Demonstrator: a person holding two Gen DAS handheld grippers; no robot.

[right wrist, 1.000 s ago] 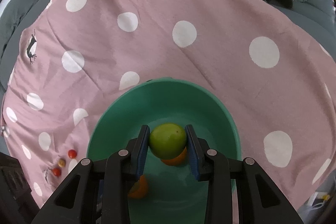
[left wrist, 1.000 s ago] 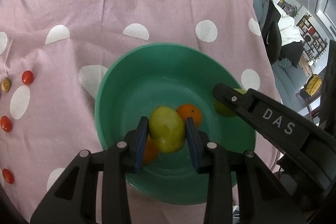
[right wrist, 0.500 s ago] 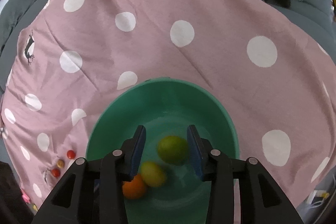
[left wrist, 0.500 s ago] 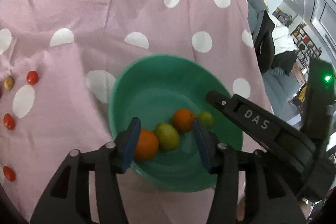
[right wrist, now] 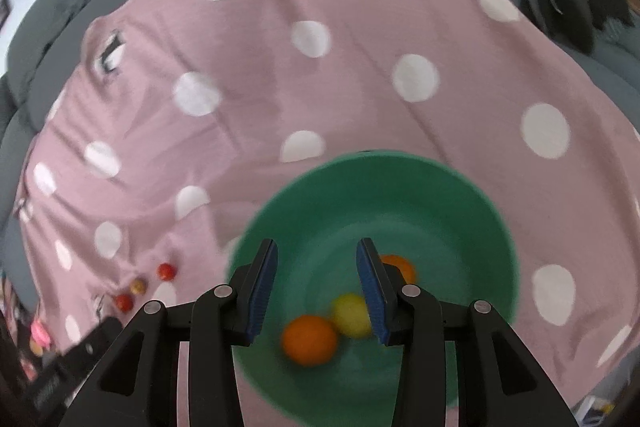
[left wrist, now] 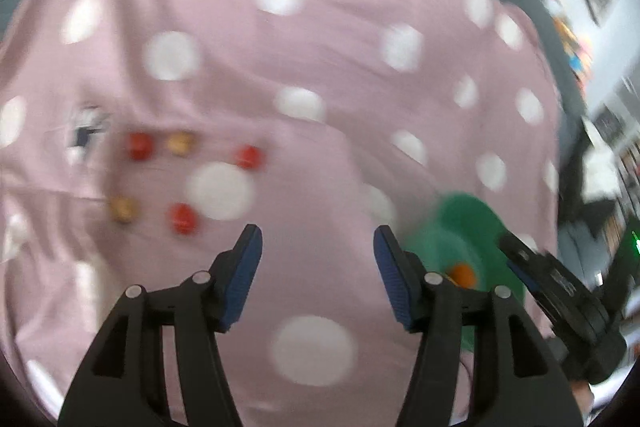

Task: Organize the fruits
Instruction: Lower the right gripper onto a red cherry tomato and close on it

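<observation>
With my left claw gaping empty, I am eyeing the small, soft, roll-prone tomatoes far left, gripping each gently across its middle.

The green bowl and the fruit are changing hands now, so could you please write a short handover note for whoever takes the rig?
Left claw: open, empty, jaws just widened, over the polka-dot cloth.
Right claw: open, empty, over the green bowl.
Done: two oranges and a yellow-green fruit lie in the bowl.
Left: small red and yellow tomatoes loose on the cloth, apart from the bowl; probably gather those next.
</observation>
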